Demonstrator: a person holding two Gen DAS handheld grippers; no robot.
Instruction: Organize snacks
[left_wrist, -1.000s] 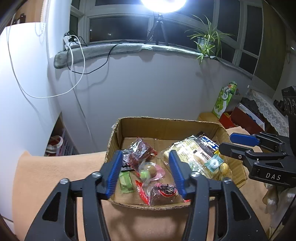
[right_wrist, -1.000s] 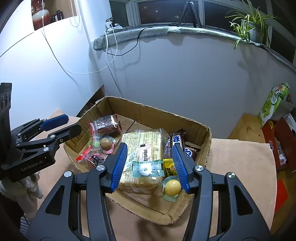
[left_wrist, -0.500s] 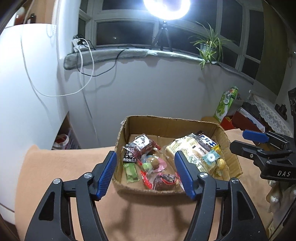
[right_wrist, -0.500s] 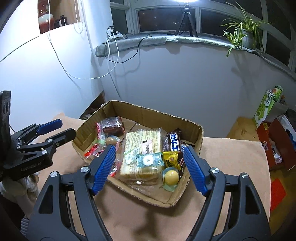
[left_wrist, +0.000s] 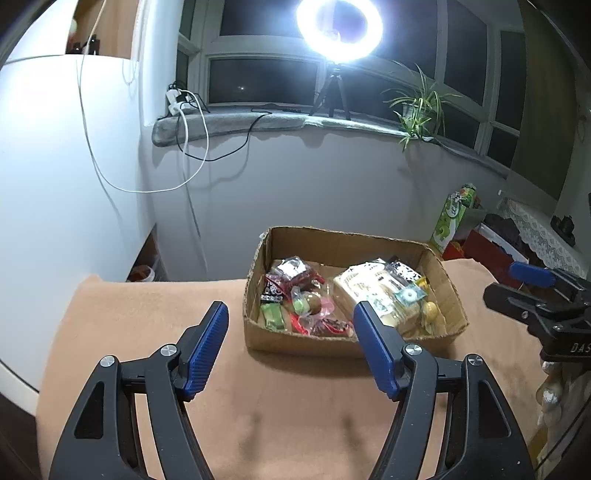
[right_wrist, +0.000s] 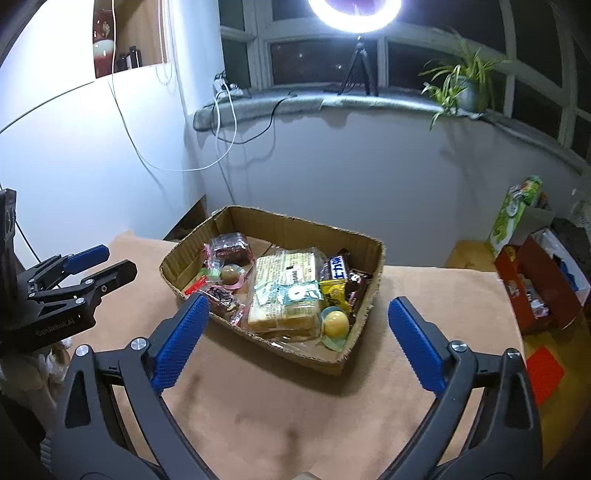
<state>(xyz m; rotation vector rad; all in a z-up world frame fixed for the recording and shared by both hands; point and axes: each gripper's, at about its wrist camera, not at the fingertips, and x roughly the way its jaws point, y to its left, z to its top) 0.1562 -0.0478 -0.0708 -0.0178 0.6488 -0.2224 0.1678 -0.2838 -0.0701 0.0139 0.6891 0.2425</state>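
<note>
An open cardboard box (left_wrist: 347, 240) (right_wrist: 295, 227) sits on the tan cloth and holds several snacks. Among them are a large bread pack (right_wrist: 284, 291) (left_wrist: 373, 288), a blue-wrapped chocolate bar (right_wrist: 338, 267), a yellow jelly cup (right_wrist: 334, 321) (left_wrist: 430, 310) and a dark cake pack (right_wrist: 231, 251). My left gripper (left_wrist: 290, 306) (right_wrist: 114, 258) hovers short of the box's near left side, its jaws opening with nothing between them. My right gripper (right_wrist: 298, 301) (left_wrist: 506, 280) hangs back from the near right corner, jaws opening wide and empty.
The tan cloth (left_wrist: 147, 332) covers the table as far as a white wall on the left. A green carton (left_wrist: 456, 218) and a red box (right_wrist: 535, 288) stand off the table's right side. A ring light (left_wrist: 340, 29) and a plant (right_wrist: 461, 85) are on the windowsill behind.
Both grippers have drawn back from over the box toward me and lifted a little. Both pairs of jaws have spread wider, the right one most. The snacks lie as before.
</note>
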